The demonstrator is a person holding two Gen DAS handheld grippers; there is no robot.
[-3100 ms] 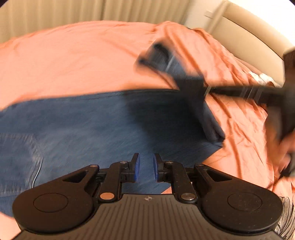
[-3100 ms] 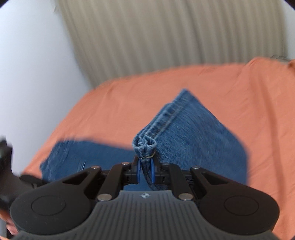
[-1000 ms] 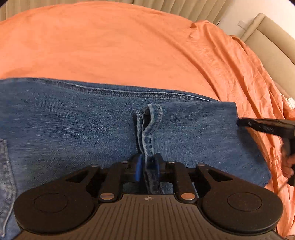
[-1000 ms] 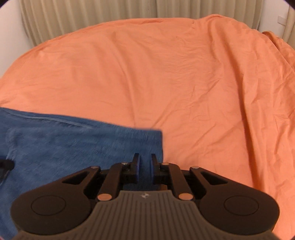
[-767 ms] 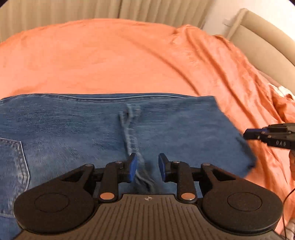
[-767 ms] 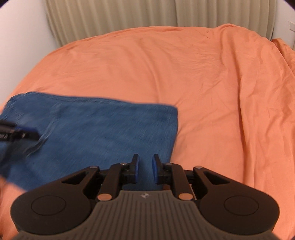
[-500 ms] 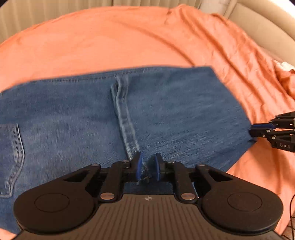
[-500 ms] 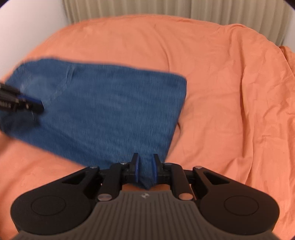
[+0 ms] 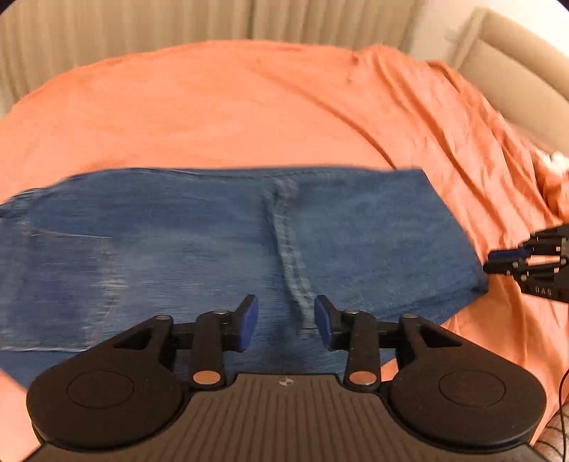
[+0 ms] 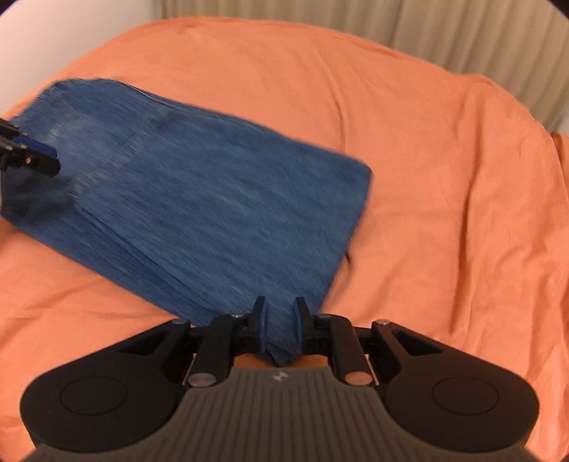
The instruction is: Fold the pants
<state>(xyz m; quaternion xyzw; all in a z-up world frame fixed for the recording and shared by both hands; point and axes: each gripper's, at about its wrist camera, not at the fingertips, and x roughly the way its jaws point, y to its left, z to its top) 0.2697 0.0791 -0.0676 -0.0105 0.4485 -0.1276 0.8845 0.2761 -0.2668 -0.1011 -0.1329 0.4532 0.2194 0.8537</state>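
Folded pants are lying flat on the orange sheet, hem seam running toward the left gripper. Left jaws are standing wide apart, gripping nothing, above the denim's near edge. The right gripper is pinching the pants' corner between nearly closed jaws. Curtain is hanging behind.

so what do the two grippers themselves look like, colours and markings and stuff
Both match: the left gripper and right gripper have matte black bodies with a ribbed grey centre panel bearing a small white logo, two round black discs at the sides, silver pivot pins, and black linkage arms ending in blue finger pads. Seen side-on from the left wrist, the right gripper shows white lettering. A thin black cable hangs near it.
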